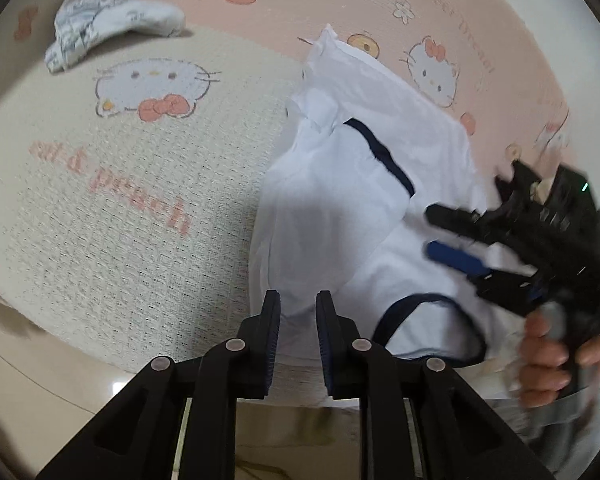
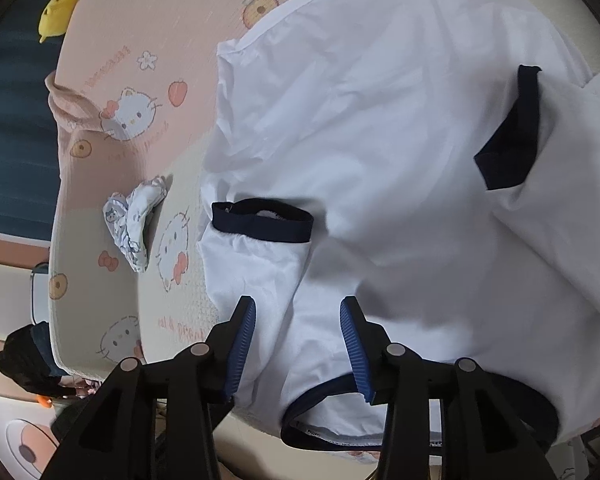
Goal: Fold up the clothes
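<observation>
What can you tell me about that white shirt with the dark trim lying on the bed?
The white short-sleeved T-shirt with navy trim looks like thin, soft cotton. It lies crumpled and partly folded on the pink and cream cartoon-cat blanket, both navy-cuffed sleeves turned inward over the body and the navy neckline at the near edge. Neither gripper holds it; the right gripper hangs open just above the cloth by the collar.

The left tool (image 1: 298,300) points steeply down, its two fingers parted by a narrow gap with nothing pinched between the pads. The right tool (image 2: 298,306) also tilts downward, fingers spread wider and clamping nothing. In the left wrist view, a bare hand (image 1: 556,356) wraps the right tool's black handle, fingers curled round the grip
</observation>
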Demonstrator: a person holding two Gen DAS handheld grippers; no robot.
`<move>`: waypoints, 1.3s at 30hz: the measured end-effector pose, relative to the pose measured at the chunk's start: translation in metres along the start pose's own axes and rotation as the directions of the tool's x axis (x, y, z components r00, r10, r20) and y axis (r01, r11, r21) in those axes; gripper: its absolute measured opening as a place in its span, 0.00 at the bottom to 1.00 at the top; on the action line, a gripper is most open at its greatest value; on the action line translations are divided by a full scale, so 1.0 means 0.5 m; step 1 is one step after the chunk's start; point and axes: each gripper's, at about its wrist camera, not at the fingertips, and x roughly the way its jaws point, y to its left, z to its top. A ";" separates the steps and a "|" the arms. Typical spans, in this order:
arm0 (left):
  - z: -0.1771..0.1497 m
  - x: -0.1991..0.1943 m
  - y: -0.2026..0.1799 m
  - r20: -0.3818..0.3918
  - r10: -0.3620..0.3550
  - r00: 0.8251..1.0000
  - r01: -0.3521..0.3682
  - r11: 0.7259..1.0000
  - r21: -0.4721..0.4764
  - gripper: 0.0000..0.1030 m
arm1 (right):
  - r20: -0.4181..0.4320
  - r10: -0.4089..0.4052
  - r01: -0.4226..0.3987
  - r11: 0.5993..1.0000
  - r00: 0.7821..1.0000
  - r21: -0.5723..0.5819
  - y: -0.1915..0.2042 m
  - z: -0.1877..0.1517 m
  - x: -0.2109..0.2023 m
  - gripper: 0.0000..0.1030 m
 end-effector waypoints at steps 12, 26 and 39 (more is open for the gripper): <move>0.081 -0.022 0.023 -0.012 -0.033 0.999 0.031 0.995 -0.098 0.51 | 0.024 -0.026 0.026 1.000 0.999 -0.005 0.007 0.008 0.015 0.46; 0.220 0.041 -0.002 -0.082 -0.039 0.996 0.039 0.999 -0.007 0.51 | 0.150 -0.017 0.038 0.989 0.988 -0.139 0.032 0.030 0.034 0.46; 0.286 0.125 -0.010 -0.178 -0.039 0.983 0.029 0.998 -0.061 0.51 | 0.188 0.031 -0.001 0.988 0.982 -0.155 0.022 0.018 0.053 0.46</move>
